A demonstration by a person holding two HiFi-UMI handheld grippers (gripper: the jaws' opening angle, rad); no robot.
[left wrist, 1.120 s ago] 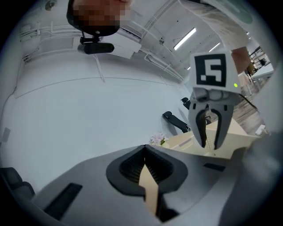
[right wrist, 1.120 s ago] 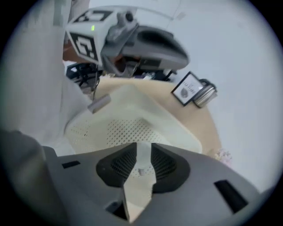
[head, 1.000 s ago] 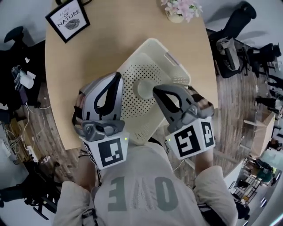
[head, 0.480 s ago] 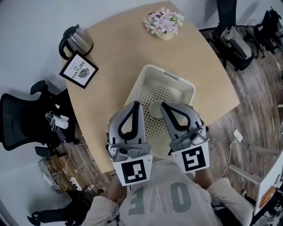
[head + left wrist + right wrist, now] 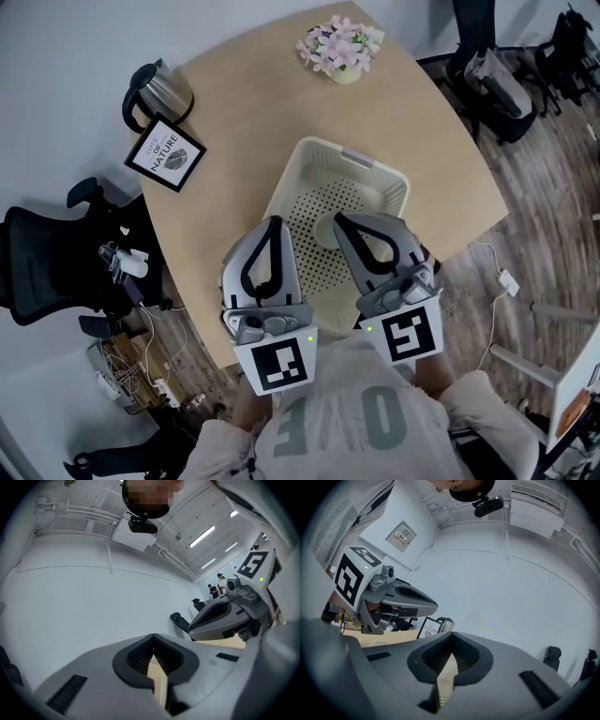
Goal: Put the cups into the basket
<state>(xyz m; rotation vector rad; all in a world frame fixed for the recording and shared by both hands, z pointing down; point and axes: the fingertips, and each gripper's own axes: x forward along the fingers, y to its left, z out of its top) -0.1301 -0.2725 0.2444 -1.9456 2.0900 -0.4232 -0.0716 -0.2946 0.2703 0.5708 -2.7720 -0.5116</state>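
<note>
Both grippers shut and empty above the basket; one cup inside it.

The left gripper (image 5: pixel 274 222) and right gripper (image 5: pixel 340 218) have jaws together, with nothing between them. The basket (image 5: pixel 281 178) sits at the tabletop's (image 5: pixel 244 103) near edge. One cup (image 5: pixel 325 232) stands in the basket, partly hidden by the right gripper. Kettle (image 5: pixel 155 89) and framed print (image 5: pixel 166 155) occupy the far left corner; a flower pot (image 5: pixel 340 49) is at the far edge.

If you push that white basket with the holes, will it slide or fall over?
It would probably slide, not tip: the basket is wide, low and sits flat on the smooth table. It is likely light, since it looks like thin plastic full of holes. The cup inside might shift about.
</note>
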